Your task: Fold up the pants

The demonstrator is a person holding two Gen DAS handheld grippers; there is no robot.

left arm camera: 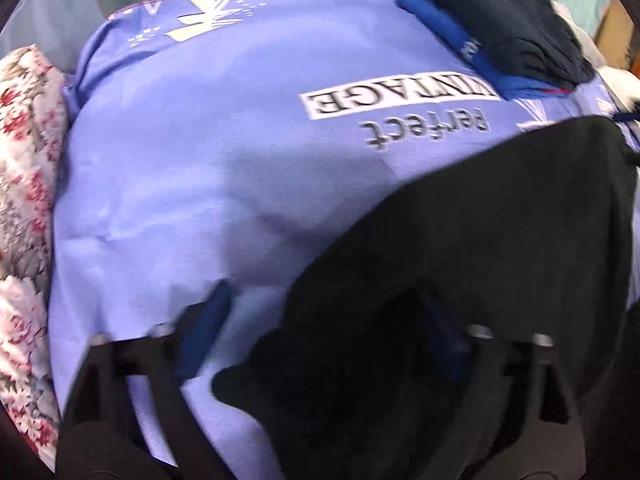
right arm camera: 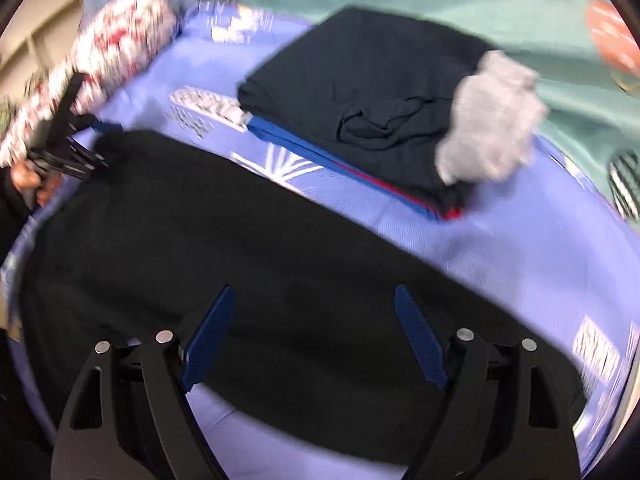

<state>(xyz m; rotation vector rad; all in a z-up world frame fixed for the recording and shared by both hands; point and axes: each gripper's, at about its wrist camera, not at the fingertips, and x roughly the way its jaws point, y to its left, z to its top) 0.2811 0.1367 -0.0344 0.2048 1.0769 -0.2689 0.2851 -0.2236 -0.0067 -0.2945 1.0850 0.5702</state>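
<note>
Black pants (right arm camera: 248, 248) lie flat as a long band across a lilac printed sheet (right arm camera: 500, 248). They also show in the left wrist view (left arm camera: 480, 232), at the lower right. My right gripper (right arm camera: 312, 332) is open just above the middle of the pants, its blue fingers (right arm camera: 208, 340) spread wide with nothing between them. My left gripper (left arm camera: 324, 336) is open; its left finger (left arm camera: 204, 336) is over the sheet and its right finger is over the end of the pants. The left gripper also shows in the right wrist view (right arm camera: 64, 136), at the pants' far left end.
A stack of folded clothes, dark navy on top (right arm camera: 360, 92) with blue and red below, lies on the sheet beyond the pants, with a grey garment (right arm camera: 492, 120) on its right end. The stack shows in the left wrist view (left arm camera: 500, 28). A floral quilt (left arm camera: 24, 200) lies along the left.
</note>
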